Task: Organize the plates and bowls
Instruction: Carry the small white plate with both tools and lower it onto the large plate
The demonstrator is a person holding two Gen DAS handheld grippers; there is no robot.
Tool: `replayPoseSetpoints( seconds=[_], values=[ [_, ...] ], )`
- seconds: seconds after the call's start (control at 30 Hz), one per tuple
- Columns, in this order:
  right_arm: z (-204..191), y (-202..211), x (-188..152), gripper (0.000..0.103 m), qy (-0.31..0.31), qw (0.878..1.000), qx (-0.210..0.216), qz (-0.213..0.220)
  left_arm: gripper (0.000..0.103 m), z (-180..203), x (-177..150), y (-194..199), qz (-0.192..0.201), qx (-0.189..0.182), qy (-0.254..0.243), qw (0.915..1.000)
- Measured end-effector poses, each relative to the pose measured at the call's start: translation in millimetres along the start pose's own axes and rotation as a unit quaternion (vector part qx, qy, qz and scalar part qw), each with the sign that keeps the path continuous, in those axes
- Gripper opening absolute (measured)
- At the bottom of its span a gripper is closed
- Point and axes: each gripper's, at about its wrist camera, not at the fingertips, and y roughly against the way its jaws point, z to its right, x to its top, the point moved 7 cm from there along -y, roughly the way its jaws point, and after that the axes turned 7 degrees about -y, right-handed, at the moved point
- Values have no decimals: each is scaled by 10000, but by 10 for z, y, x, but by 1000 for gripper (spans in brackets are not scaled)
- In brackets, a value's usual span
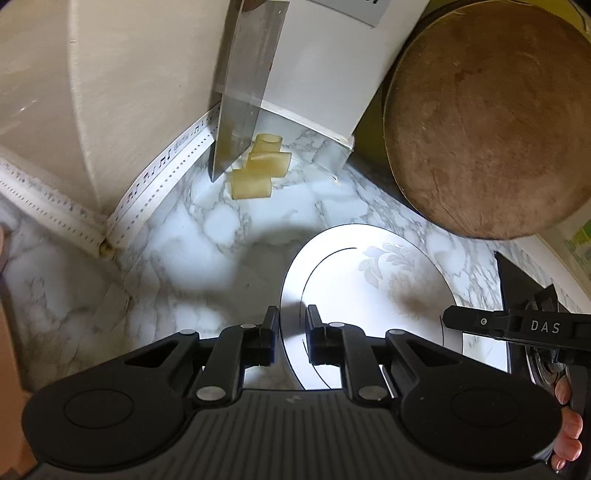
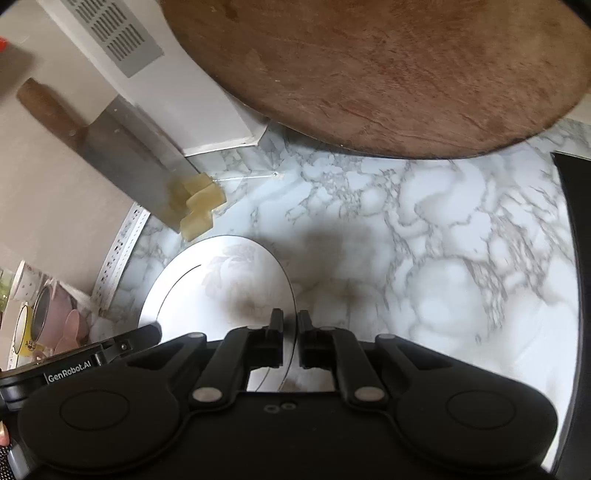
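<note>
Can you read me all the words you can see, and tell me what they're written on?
"DAS": on the right tongs, on the arm poking in from the side.
"GenRobot.AI": on the left tongs, on the side.
The paper label on the white box: cut off, unreadable.
The marks on the wall trim strip: too small to read.

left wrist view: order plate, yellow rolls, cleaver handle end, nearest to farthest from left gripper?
From the left gripper:
1. Plate, its rim between the fingers, extending right.
2. Yellow rolls, ahead on the marble counter, beside the blade tip.
3. Cleaver upper end, farthest, leaning against the wall.
</note>
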Motion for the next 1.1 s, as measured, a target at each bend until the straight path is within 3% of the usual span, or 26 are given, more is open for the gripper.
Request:
replayPoseSetpoints(
  seconds=[0.57, 1.1],
  values=[
    [208, 426, -783, 8, -396, 9992, 55, 80, 14, 89, -663, 373, -95, -144, -238, 9996],
    [440, 410, -1325, 8, -597, 9982, 38, -78, 13, 115, -1144, 341, -323, -117, -402, 9986]
  ],
)
